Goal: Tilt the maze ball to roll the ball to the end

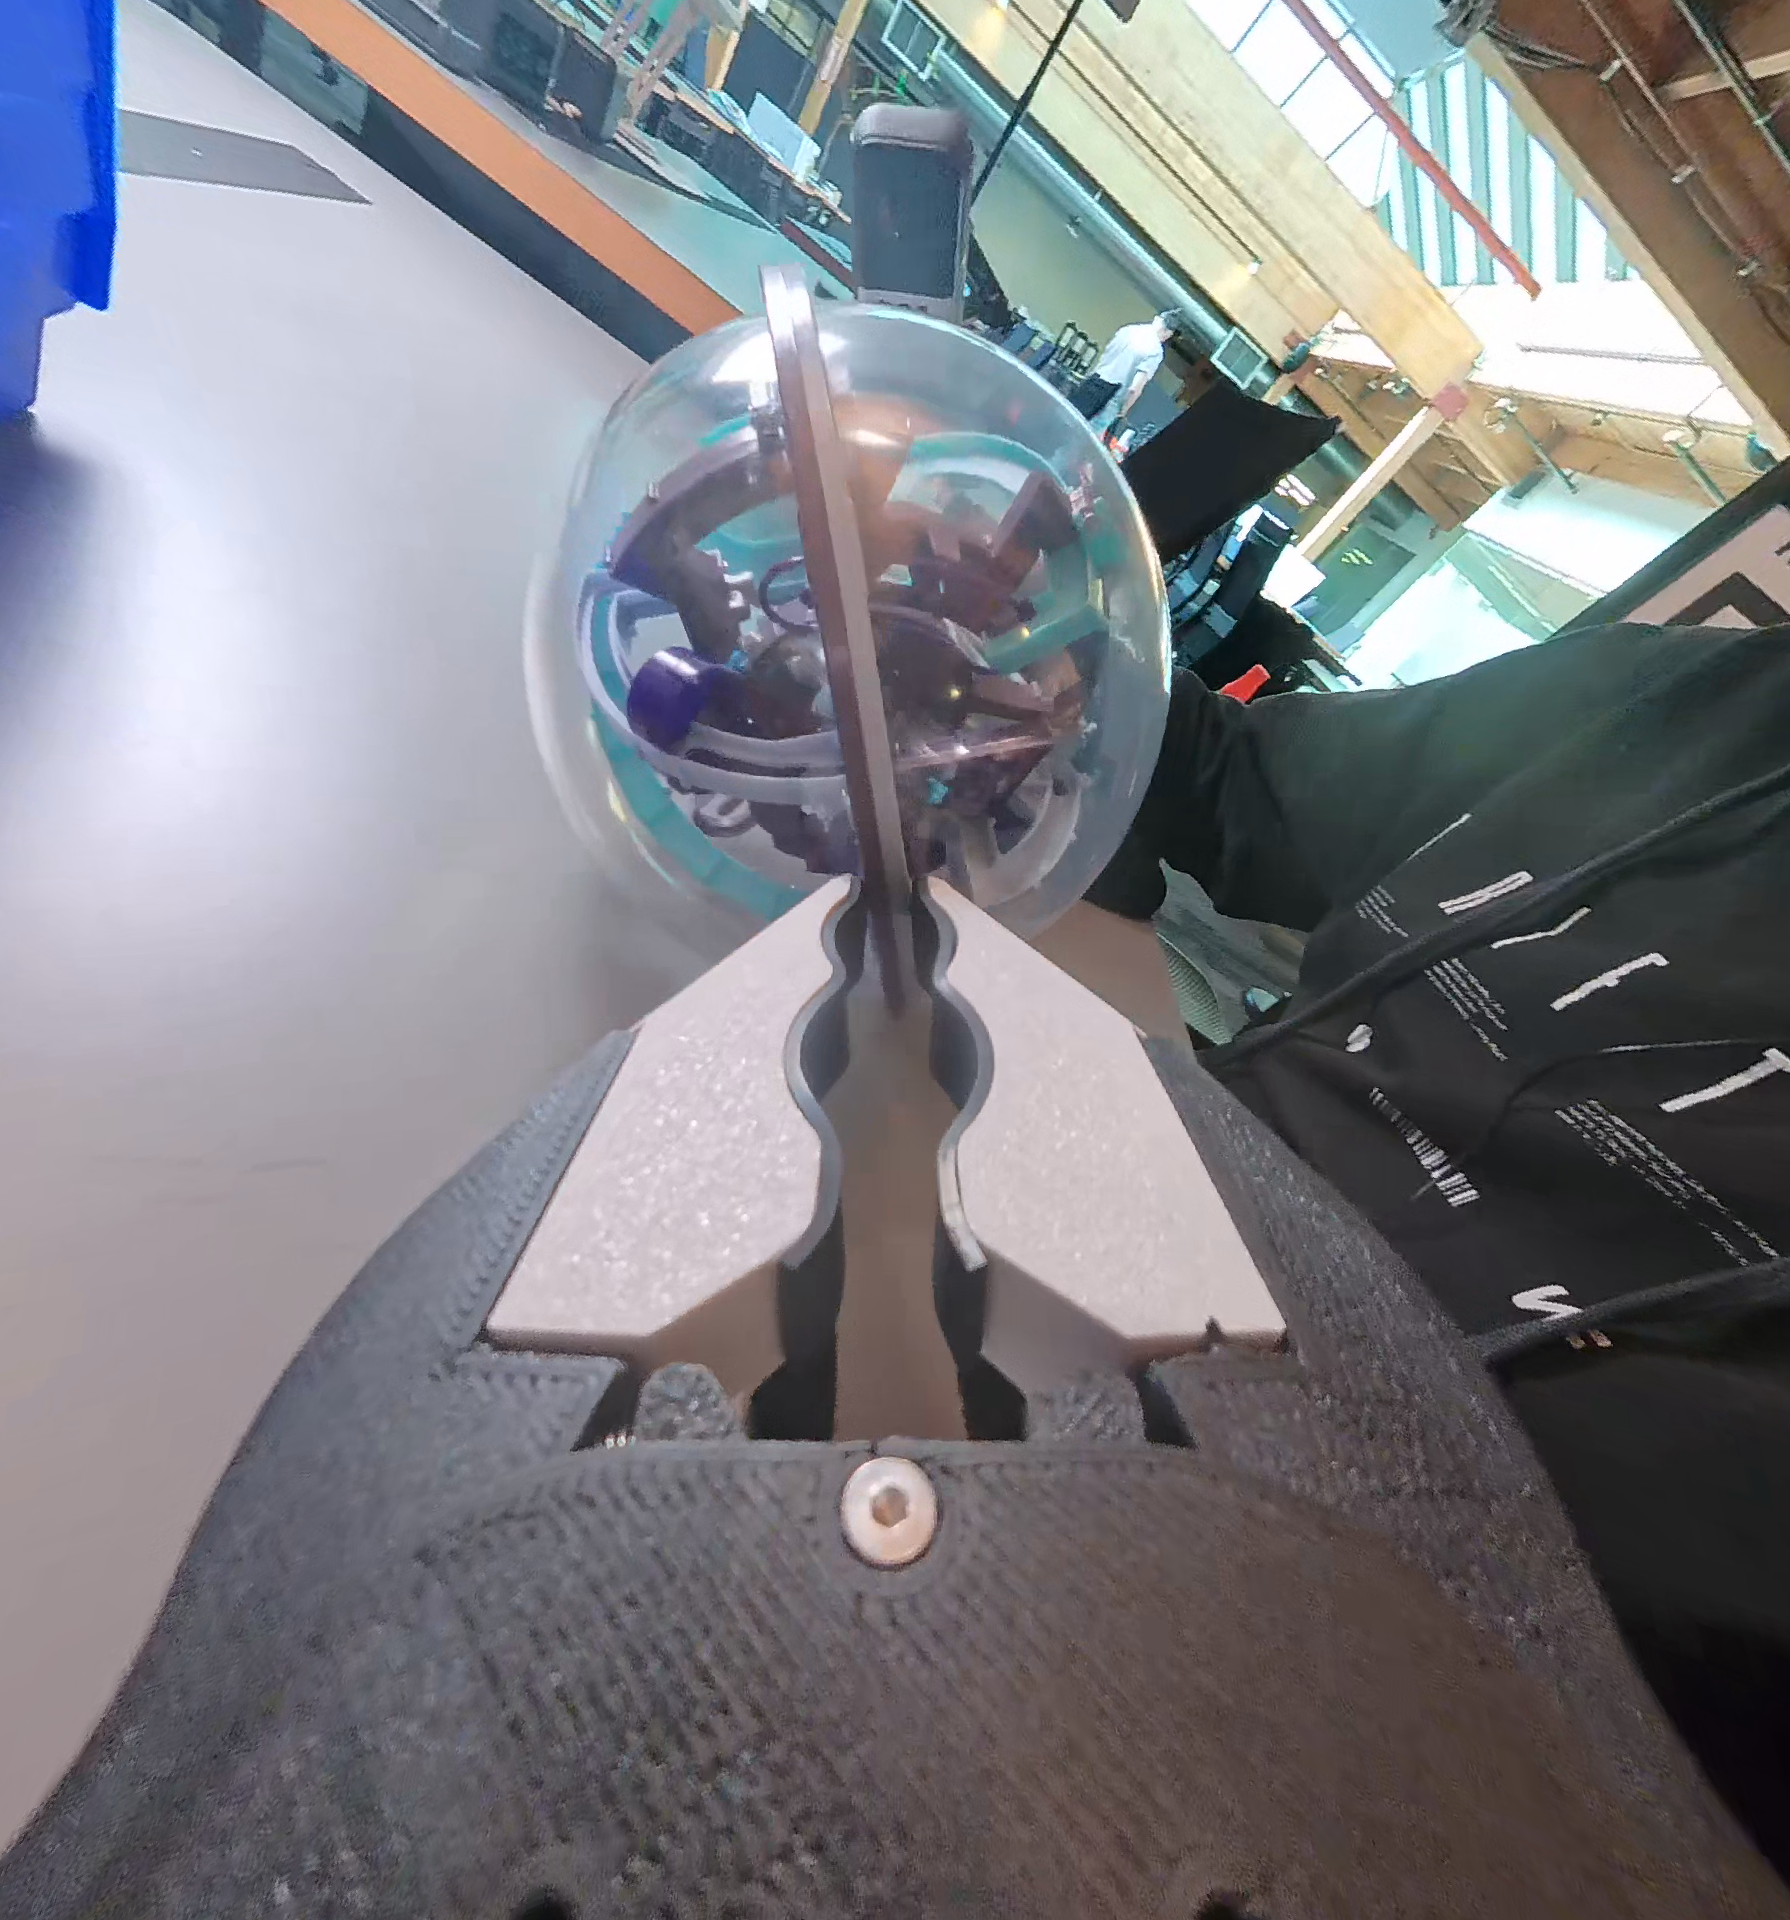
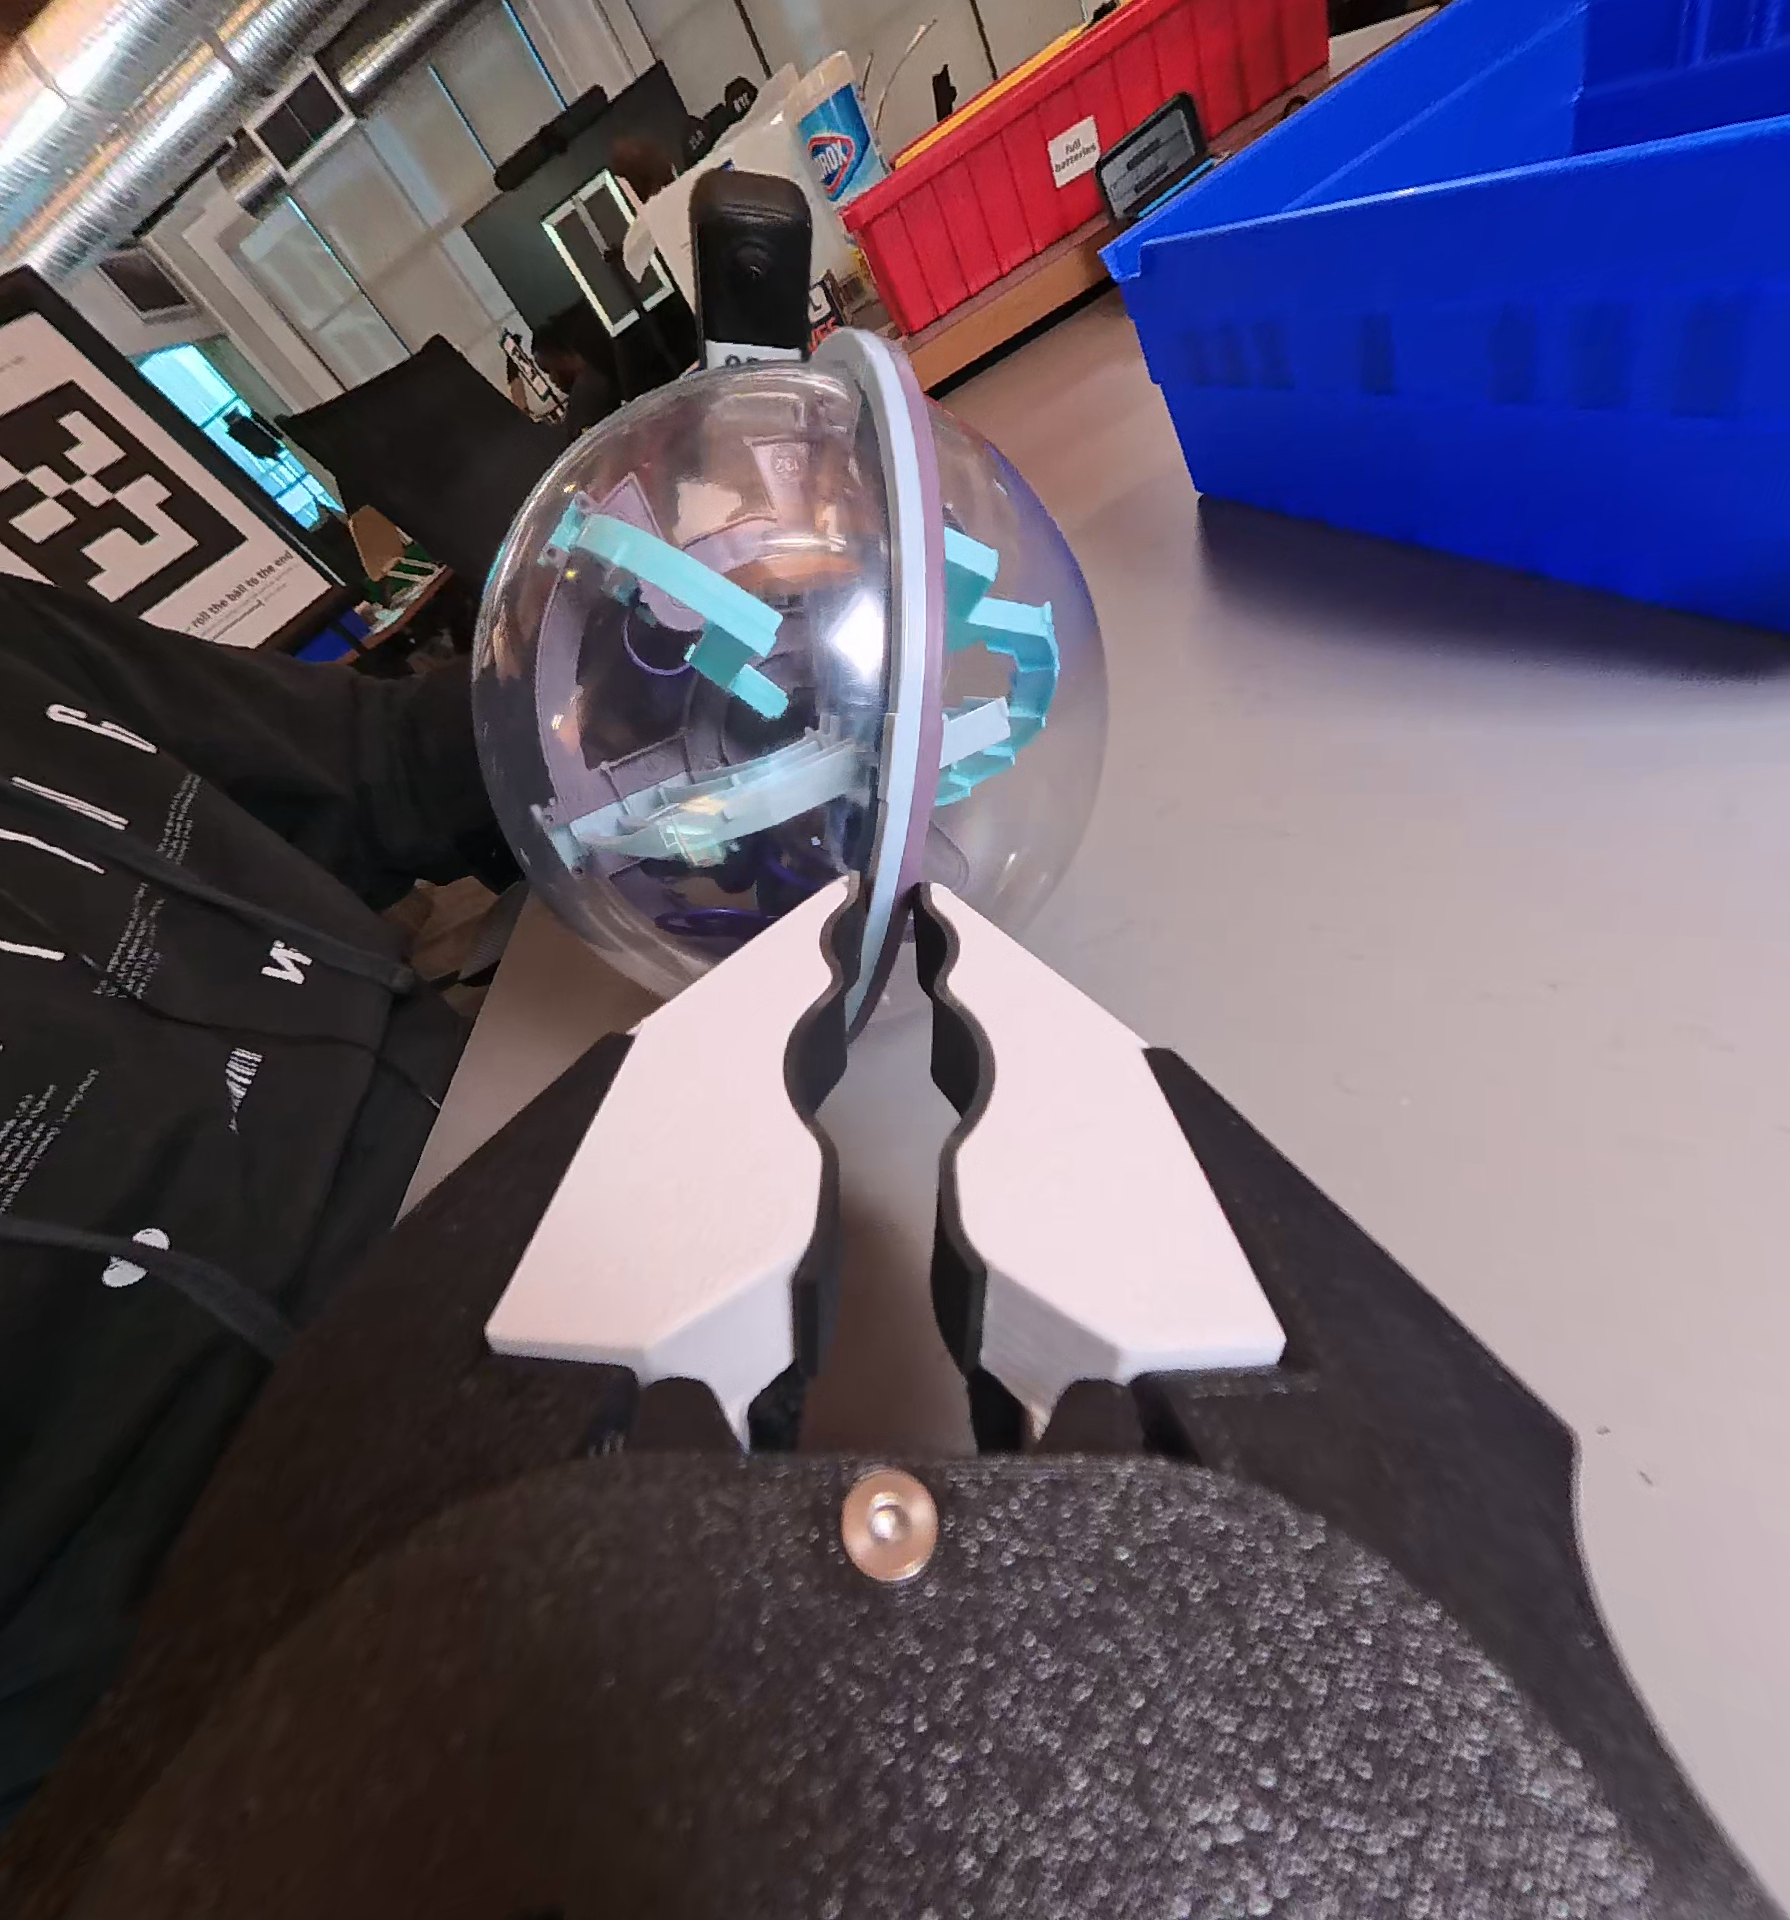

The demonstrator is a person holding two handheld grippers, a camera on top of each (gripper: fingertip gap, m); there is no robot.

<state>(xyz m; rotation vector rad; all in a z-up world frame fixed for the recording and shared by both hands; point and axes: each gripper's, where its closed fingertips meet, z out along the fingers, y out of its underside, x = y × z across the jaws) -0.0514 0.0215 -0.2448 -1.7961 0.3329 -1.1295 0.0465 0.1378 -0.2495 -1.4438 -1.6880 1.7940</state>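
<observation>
Left wrist view. The left gripper (image 1: 886,914), with pale grey fingers (image 1: 725,1091) lined by wavy dark pads on a black textured body, is closed on the thin flat rim (image 1: 823,582) that rings the clear plastic maze ball (image 1: 849,613). Both pads press the rim's lower end at the fingertips. The sphere stands directly at 12 o'clock from the fingertips, above the pale grey table (image 1: 247,831). Inside it lie teal, grey and brown tracks and a purple cylindrical piece (image 1: 667,686) at 9 o'clock of its centre. The small rolling ball cannot be told apart. A black upright device (image 1: 906,208) shows at 12 o'clock beyond the sphere, a blue plastic bin (image 1: 18,208) at 10 o'clock, and a person's black printed sweatshirt (image 1: 1545,1039) at 3 o'clock.

Right wrist view. The right gripper (image 2: 886,914), with white fingers (image 2: 704,1122) and black wavy pads, is likewise clamped on the same rim (image 2: 906,582), here white and mauve, at its lower end. The maze ball (image 2: 766,665) stands at 12 o'clock from the tips, above the table (image 2: 1390,1039). The blue bin (image 2: 1545,364) lies at 2 o'clock, a red bin (image 2: 1026,187) at 1 o'clock beyond it, the sweatshirt (image 2: 143,987) at 9 o'clock.
</observation>
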